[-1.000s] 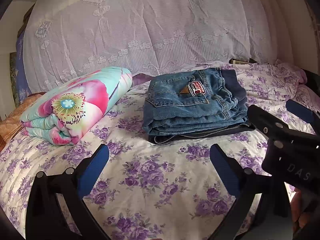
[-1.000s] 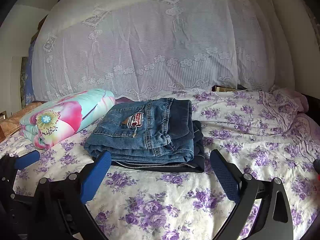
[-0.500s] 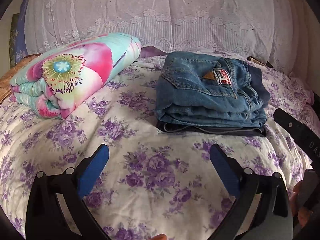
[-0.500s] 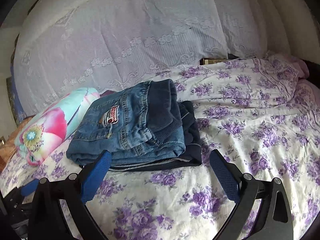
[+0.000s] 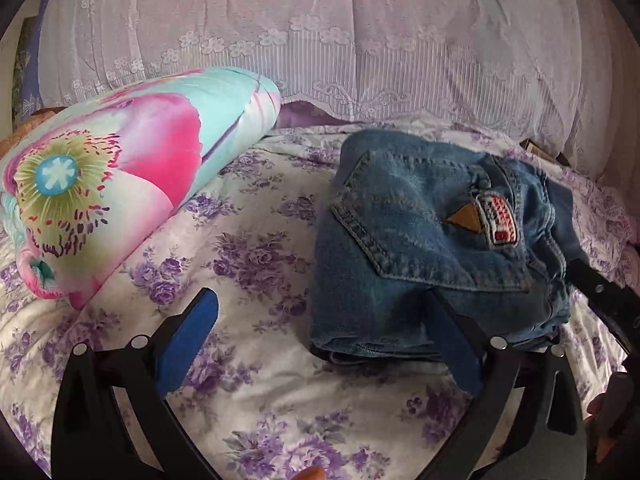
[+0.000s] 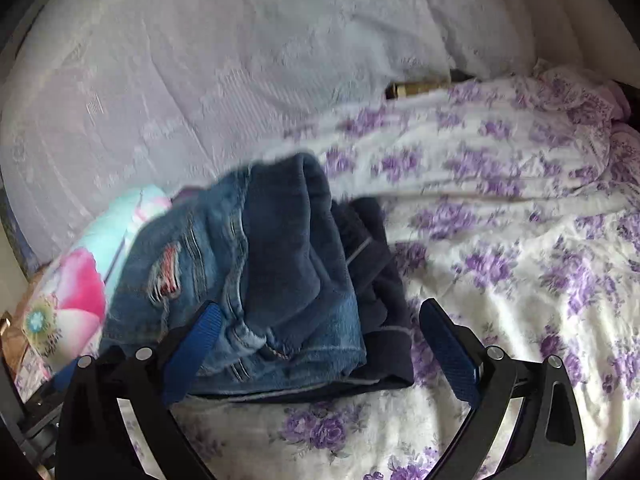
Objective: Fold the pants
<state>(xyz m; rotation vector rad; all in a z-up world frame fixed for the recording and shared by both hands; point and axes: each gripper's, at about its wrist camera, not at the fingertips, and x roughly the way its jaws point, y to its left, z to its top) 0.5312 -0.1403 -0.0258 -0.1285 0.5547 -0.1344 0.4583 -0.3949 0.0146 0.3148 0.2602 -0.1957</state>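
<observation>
Through the left wrist camera: lying folded at about two o'clock on the flowered bedsheet (image 5: 256,240), the jeans (image 5: 420,232), back pocket and patch facing up, several denim layers stacked with a darker garment (image 5: 560,200) peeking out at the right side. Sitting well apart at ten o'clock, a rolled bright blanket (image 5: 120,192); hanging behind at twelve o'clock, a lace curtain (image 5: 360,40). Spreading wide and holding nothing, the left gripper (image 5: 320,328), its right finger overlapping the near edge of the jeans in this view, though contact cannot be told. Showing at four o'clock, part of the other tool's black frame beside the stack. Through the right wrist camera, somewhat blurred: resting at nine to ten o'clock, the same jeans (image 6: 240,264) on top of the dark garment (image 6: 380,280), the waistband side turned toward the lens. Gaping open and empty, the right gripper (image 6: 316,340), with its left finger in front of the denim and its right finger over bare bedsheet (image 6: 520,240). Judging by the thick seams and piled layers: soft but fairly heavy and dense, not slippery, not fragile, likely sagging and unfolding if lifted by one corner. Best taking hold at the near folded edge, pinching all layers together, or at the stiff waistband, one tool per side, sliding a finger under the stack.
</observation>
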